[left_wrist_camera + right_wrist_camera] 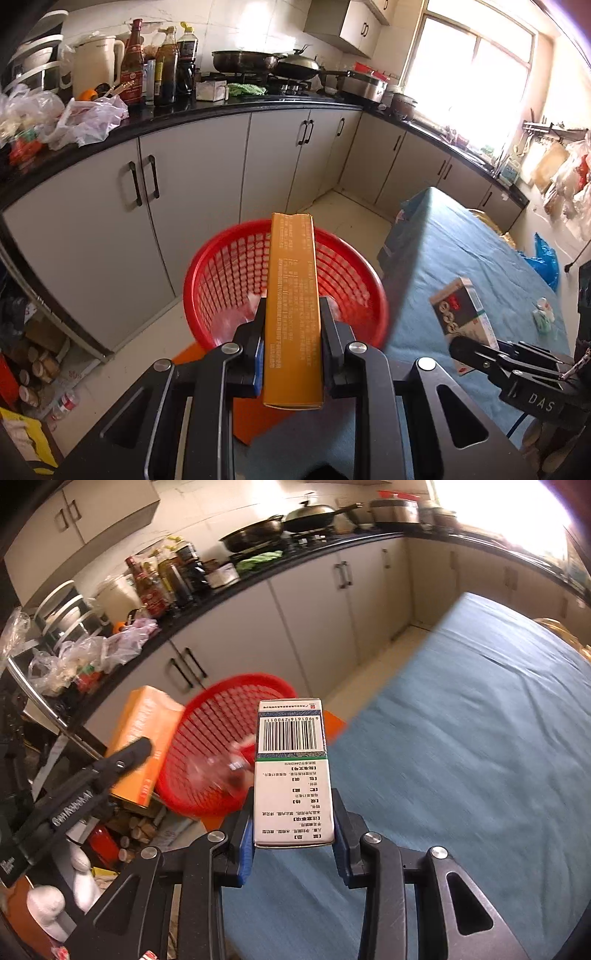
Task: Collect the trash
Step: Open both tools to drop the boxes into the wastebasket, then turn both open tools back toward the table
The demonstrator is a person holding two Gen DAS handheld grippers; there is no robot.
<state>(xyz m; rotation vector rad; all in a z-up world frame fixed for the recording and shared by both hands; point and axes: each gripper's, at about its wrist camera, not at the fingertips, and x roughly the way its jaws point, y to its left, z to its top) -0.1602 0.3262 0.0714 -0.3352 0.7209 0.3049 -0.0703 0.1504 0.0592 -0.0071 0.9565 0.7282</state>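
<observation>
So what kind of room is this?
A home kitchen, most likely: dark woks on a gas hob, tall sauce bottles on a black countertop, and grey cupboard doors below.

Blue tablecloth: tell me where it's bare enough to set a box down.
In the right wrist view the blue tablecloth lies bare from the white barcode box to its far edge. Crowded: the black counter, with bottles, bags and pans, and the floor left of the red basket.

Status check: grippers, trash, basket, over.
Left gripper shut on orange box. Right gripper shut on white barcode box. Red basket ahead, path unobstructed.
</observation>
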